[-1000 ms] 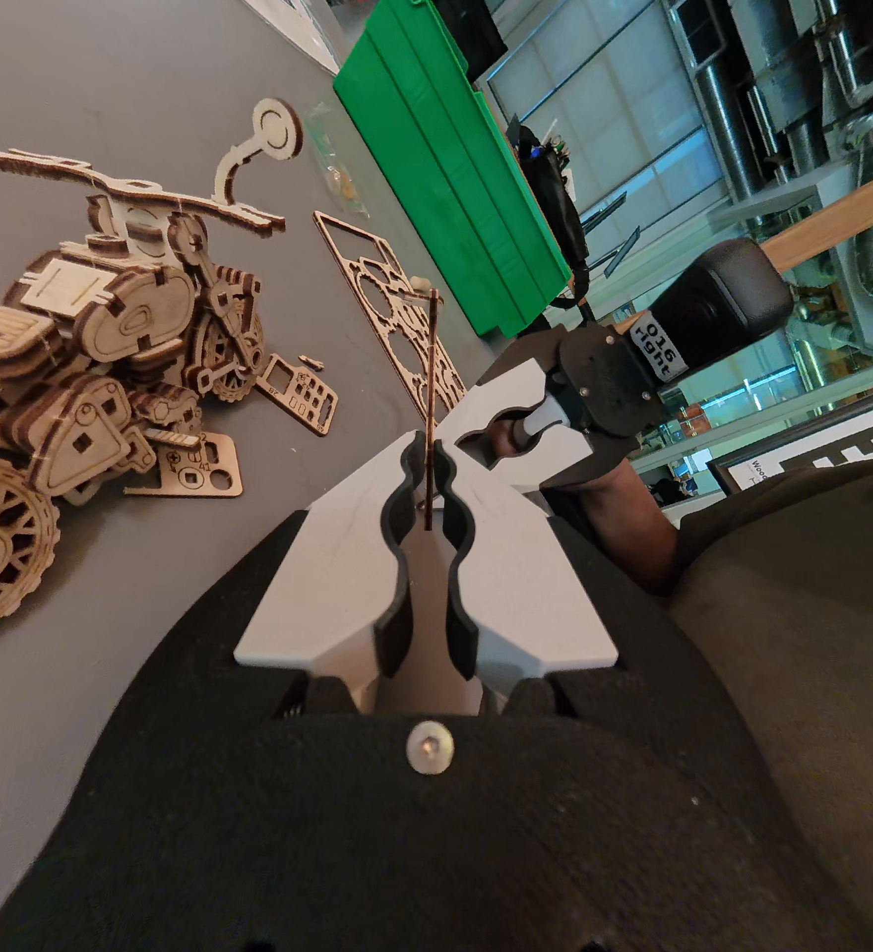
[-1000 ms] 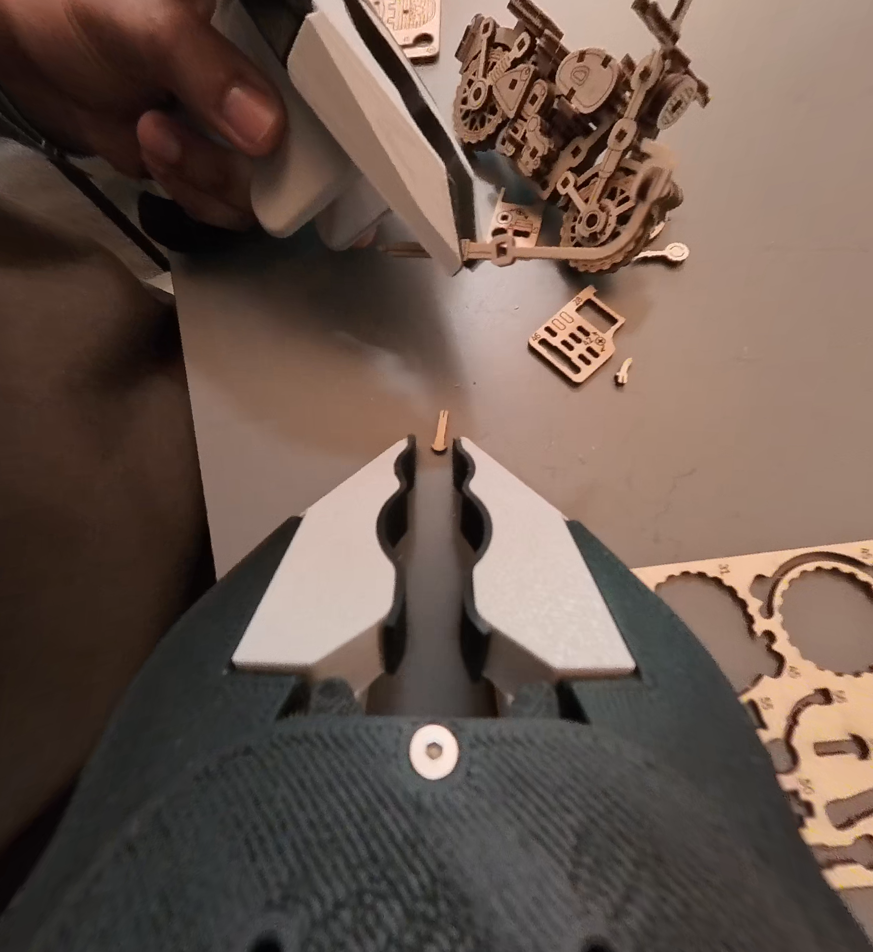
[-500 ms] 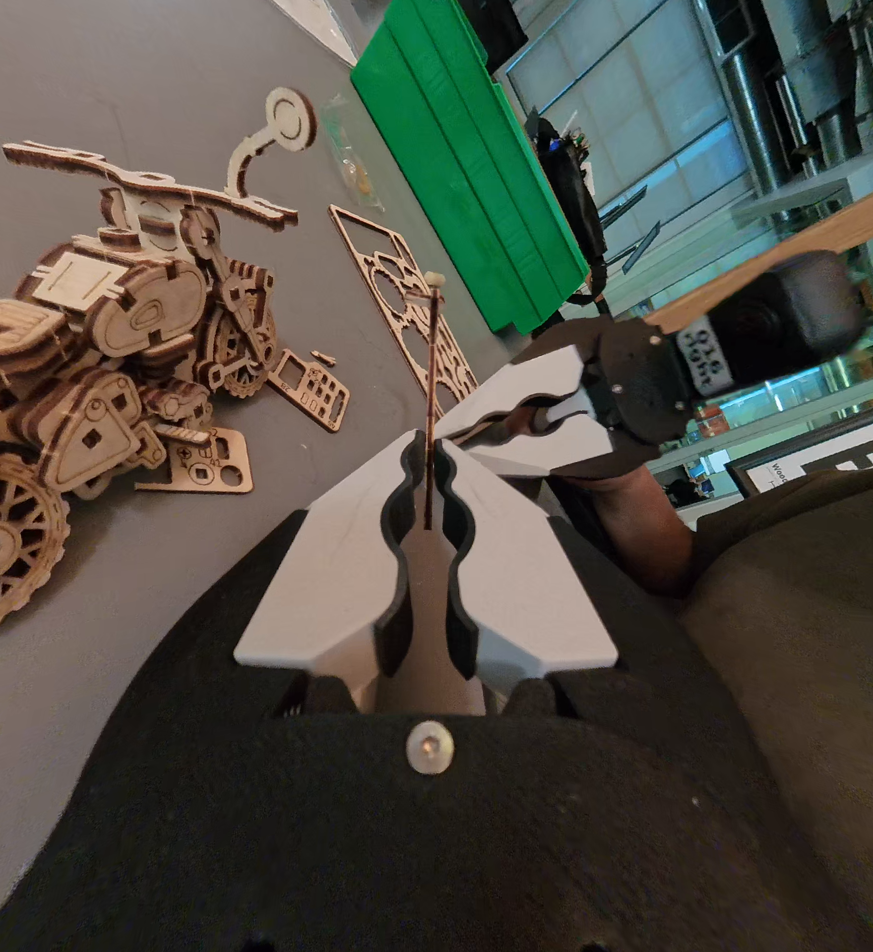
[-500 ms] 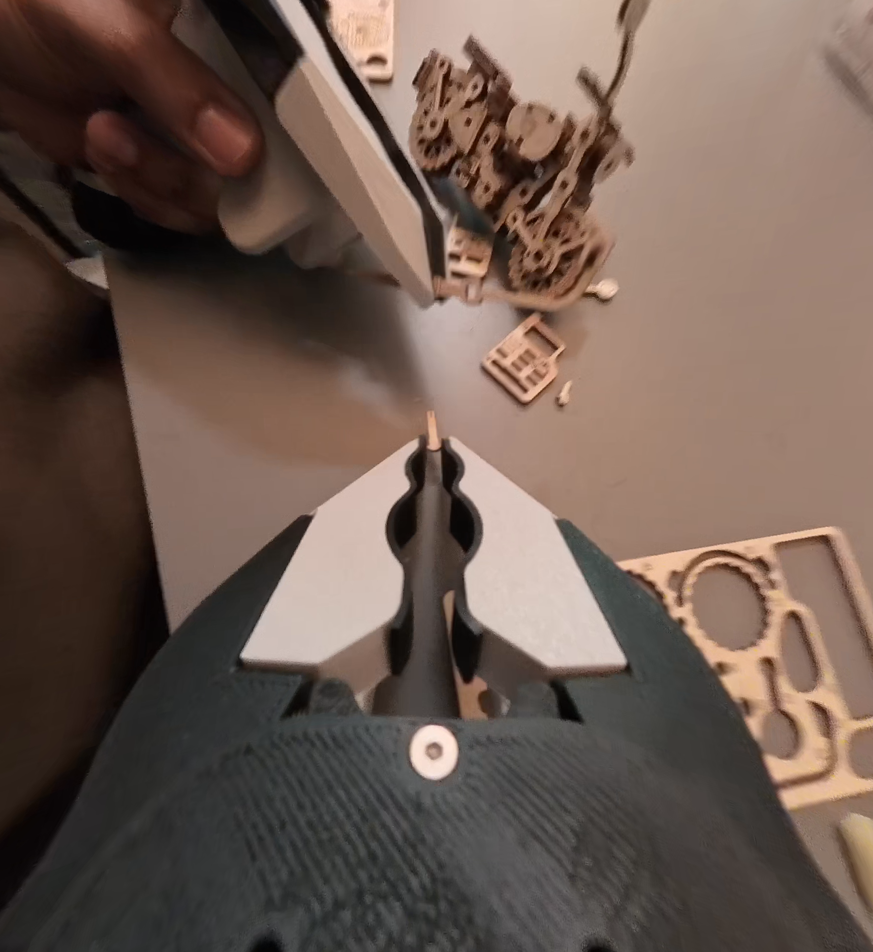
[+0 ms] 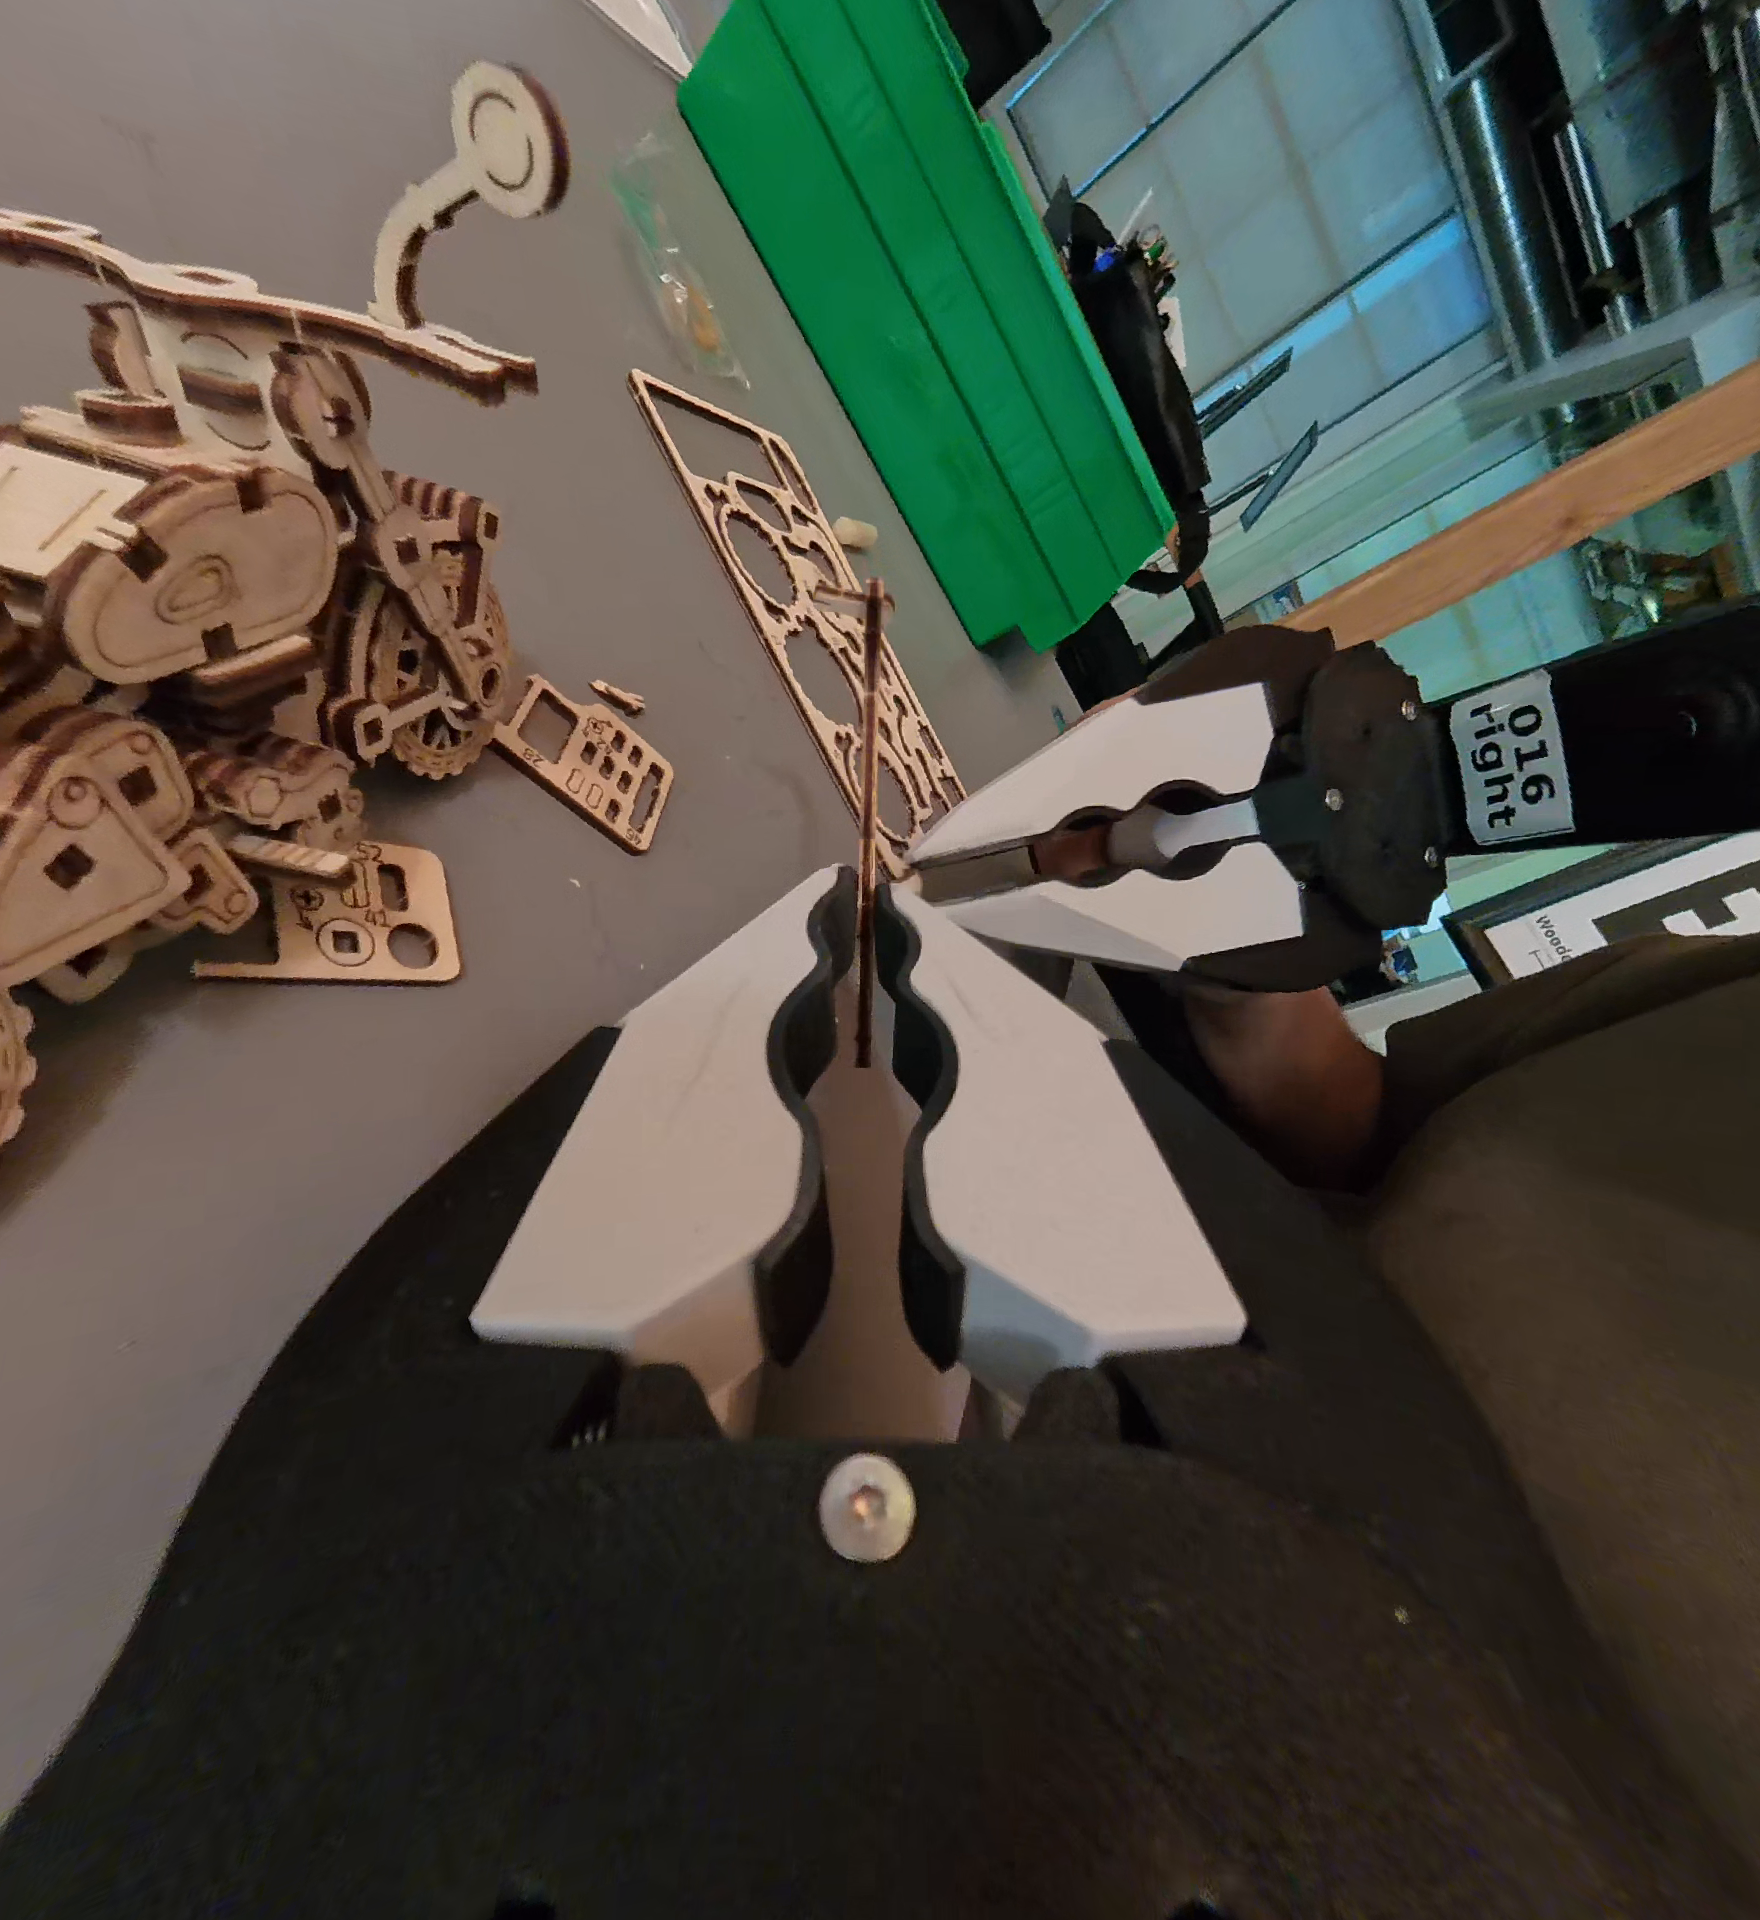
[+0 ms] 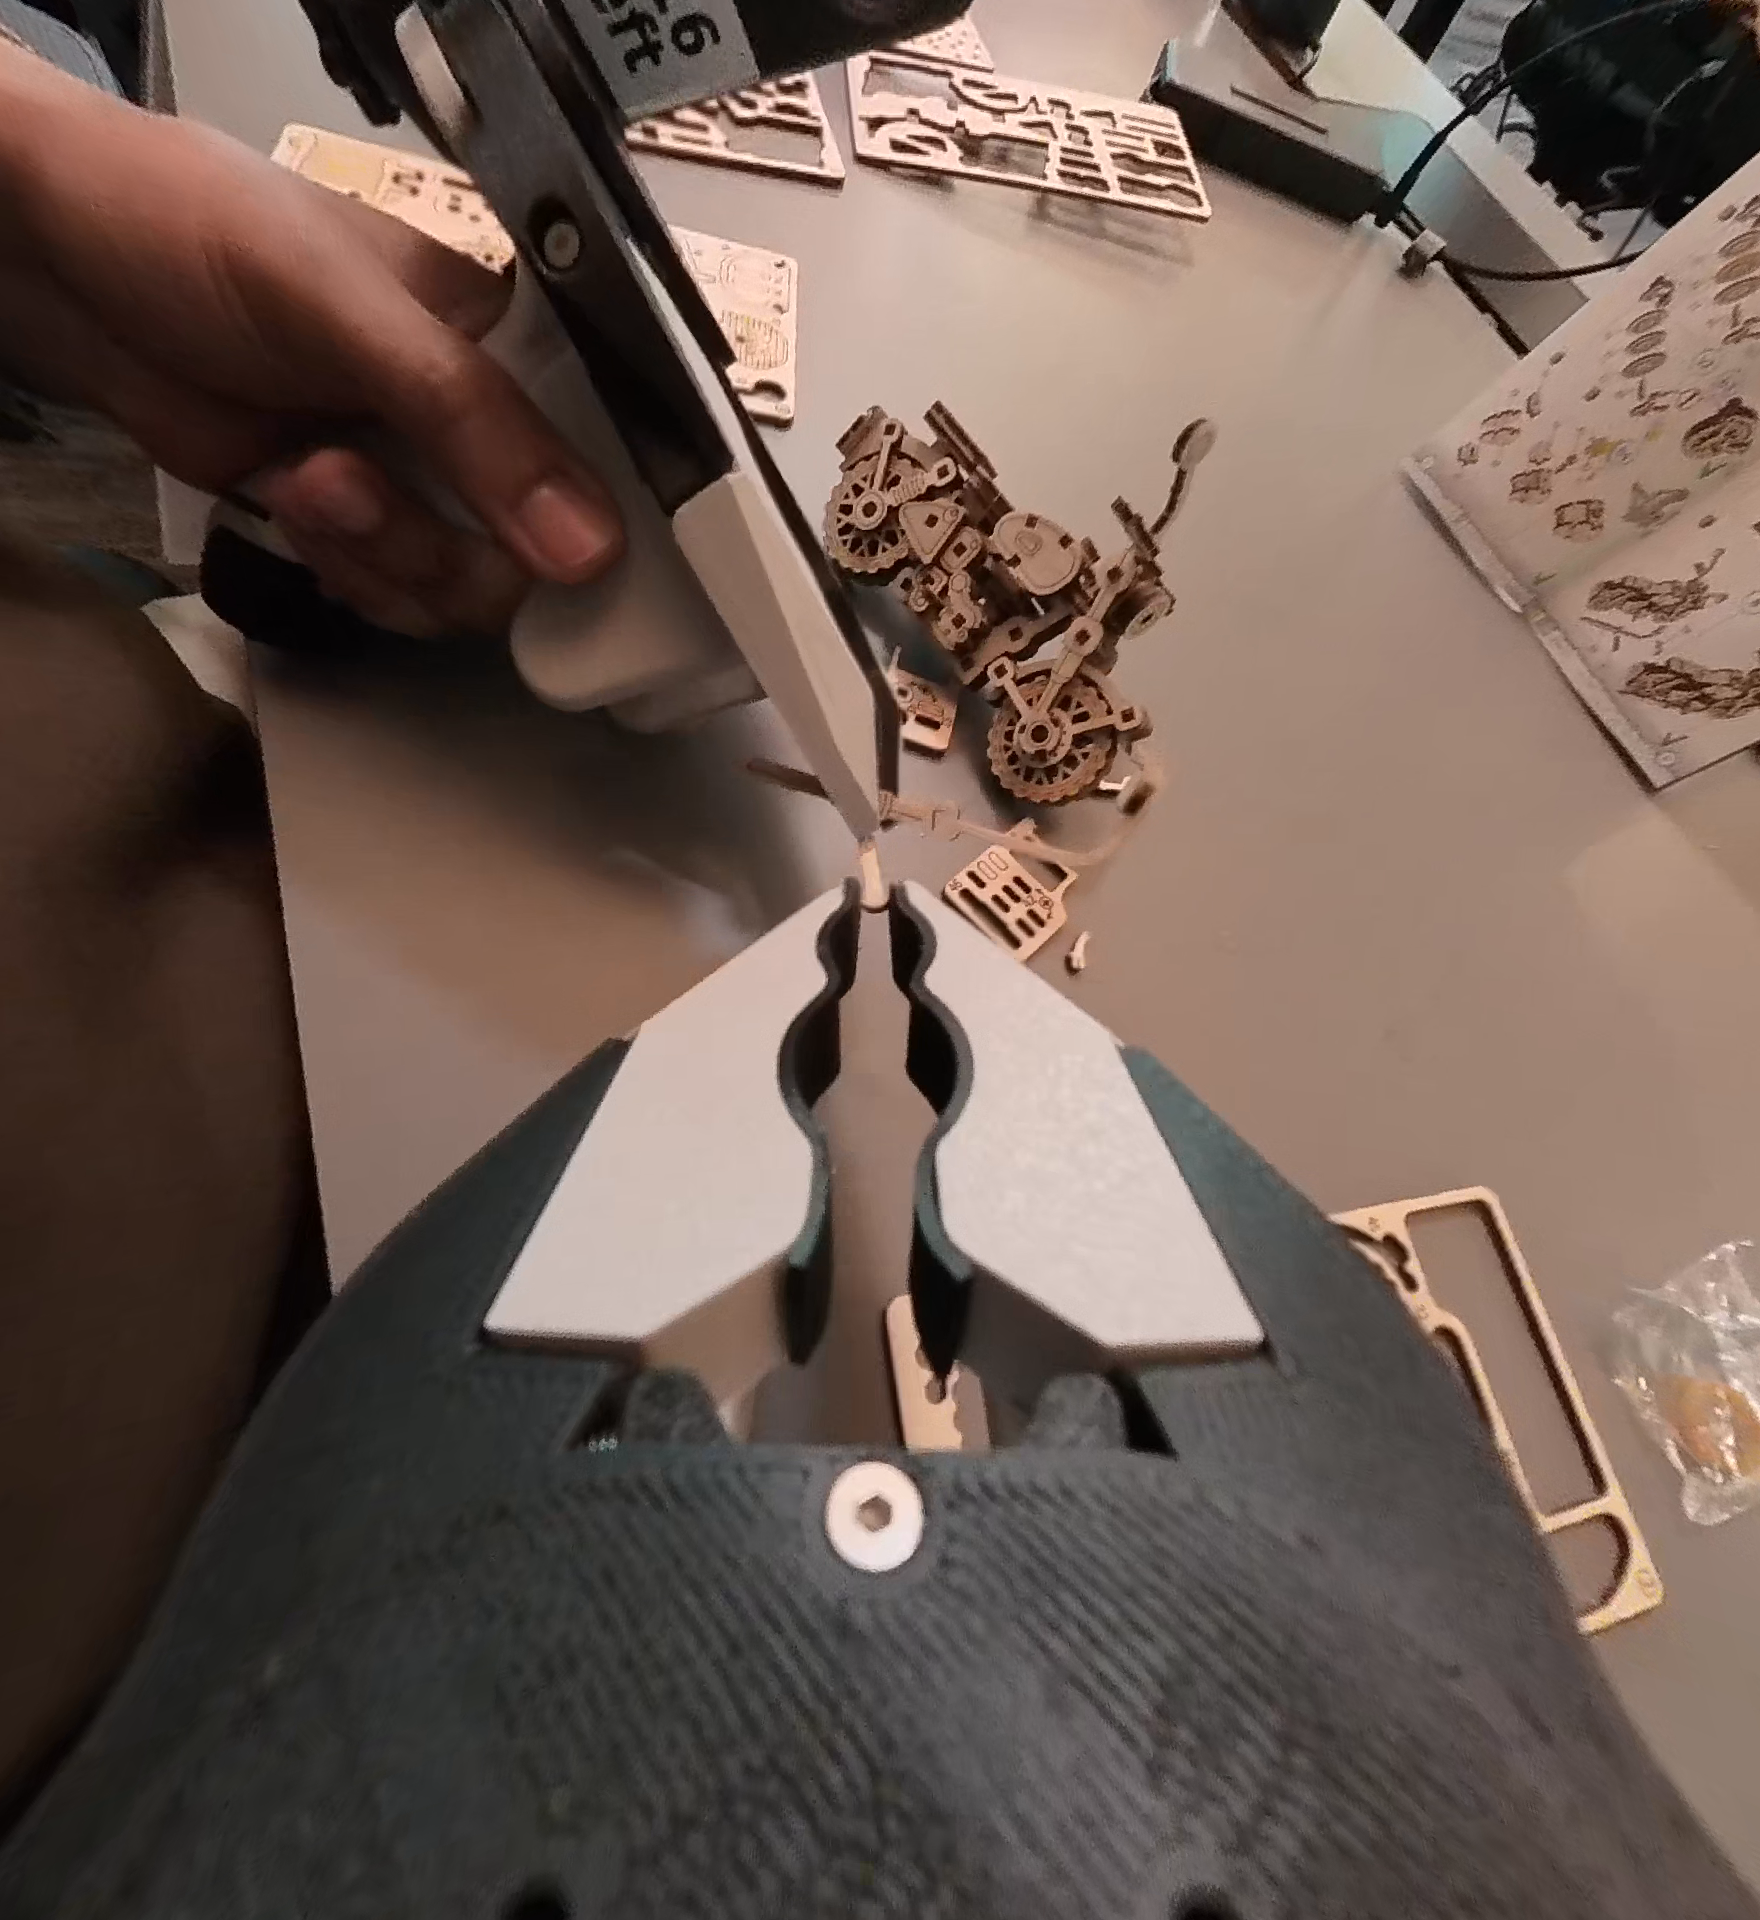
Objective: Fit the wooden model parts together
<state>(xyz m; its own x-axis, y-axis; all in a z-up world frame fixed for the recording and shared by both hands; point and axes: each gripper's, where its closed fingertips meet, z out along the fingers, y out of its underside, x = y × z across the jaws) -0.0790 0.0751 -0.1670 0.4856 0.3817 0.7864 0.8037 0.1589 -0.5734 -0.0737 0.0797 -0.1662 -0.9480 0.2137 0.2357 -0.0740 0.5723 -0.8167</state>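
My left gripper [image 5: 863,896] is shut on a thin flat wooden part [image 5: 868,748], seen edge-on and sticking up past the fingertips. In the right wrist view the left gripper [image 6: 871,816] reaches down from the upper left, and the part [image 6: 969,831] runs to the right from its tip. My right gripper [image 6: 868,899] is shut on a small pale wooden pin [image 6: 868,871], whose end is right at the left gripper's tip. It also shows in the left wrist view [image 5: 920,860], tip beside the held part. The wooden motorcycle model [image 6: 1001,613] stands on the grey table [image 6: 1323,935] beyond.
Small loose wooden plates [image 5: 585,764] [image 5: 356,920] lie by the model [image 5: 180,644]. A cut-out wooden sheet [image 6: 1510,1382] and a plastic bag [image 6: 1707,1382] lie at the right, an instruction sheet [image 6: 1686,499] at the far right. More part sheets [image 6: 1021,145] lie at the back. A green bin [image 5: 917,312] stands behind. Only a small space, under 4 cm, lies between the two pairs of fingers.
My right gripper shut on the small pin on the table, lifted it and brought it up to the left gripper's tip. The left gripper kept hold of its flat part.
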